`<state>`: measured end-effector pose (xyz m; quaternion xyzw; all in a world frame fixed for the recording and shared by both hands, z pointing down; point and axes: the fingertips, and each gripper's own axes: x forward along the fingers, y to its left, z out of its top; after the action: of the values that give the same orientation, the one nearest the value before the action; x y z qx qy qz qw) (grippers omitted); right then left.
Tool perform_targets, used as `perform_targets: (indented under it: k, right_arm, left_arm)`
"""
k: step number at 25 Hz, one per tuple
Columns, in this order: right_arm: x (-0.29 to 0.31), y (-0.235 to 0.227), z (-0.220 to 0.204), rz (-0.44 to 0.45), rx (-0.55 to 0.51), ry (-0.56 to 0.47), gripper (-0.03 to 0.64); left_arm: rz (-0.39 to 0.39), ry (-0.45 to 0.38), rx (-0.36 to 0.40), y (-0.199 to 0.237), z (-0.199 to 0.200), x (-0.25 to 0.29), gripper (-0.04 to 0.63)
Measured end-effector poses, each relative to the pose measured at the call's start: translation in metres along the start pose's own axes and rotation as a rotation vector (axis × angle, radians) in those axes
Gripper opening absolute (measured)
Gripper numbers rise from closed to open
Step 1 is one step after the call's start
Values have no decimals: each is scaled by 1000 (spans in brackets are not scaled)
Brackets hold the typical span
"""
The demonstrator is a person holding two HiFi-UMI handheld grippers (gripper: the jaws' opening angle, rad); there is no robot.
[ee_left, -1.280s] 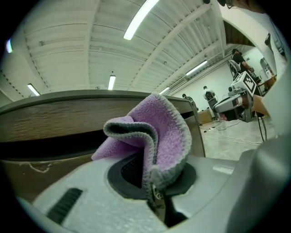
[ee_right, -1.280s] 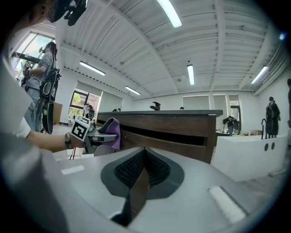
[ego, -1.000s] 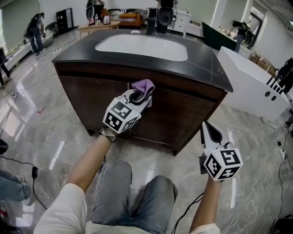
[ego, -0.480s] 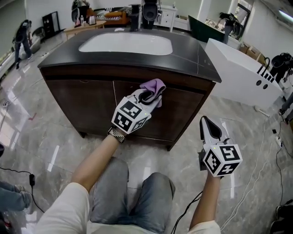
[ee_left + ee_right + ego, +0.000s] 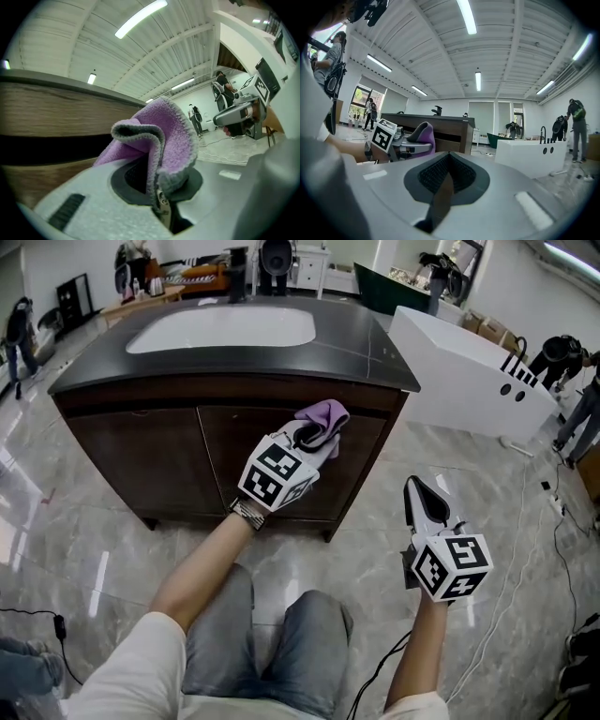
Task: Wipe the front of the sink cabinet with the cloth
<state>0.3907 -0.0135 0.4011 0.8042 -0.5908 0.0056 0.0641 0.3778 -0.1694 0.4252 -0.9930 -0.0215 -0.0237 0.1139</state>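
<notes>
The head view looks steeply down from above the person's knees onto the front of the sink cabinet (image 5: 141, 456) and the floor (image 5: 94, 549). The left gripper view sits close against that front, facing along it over the cloth (image 5: 173, 136) towards the right gripper (image 5: 219, 119). The right gripper view looks back, low across the floor, at the left gripper (image 5: 423, 146) and the same cabinet
</notes>
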Motion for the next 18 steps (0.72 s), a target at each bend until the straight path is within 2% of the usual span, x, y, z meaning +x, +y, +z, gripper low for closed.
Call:
perform_targets:
  k: [10, 18]
  right_arm:
    - [-32, -34, -13, -79, 15, 20, 8]
    - [-47, -49, -23, -108, 23, 36, 8]
  left_arm:
    - [-87, 5, -4, -41, 9, 53, 43]
    - [-125, 10, 2, -61, 13, 80, 43]
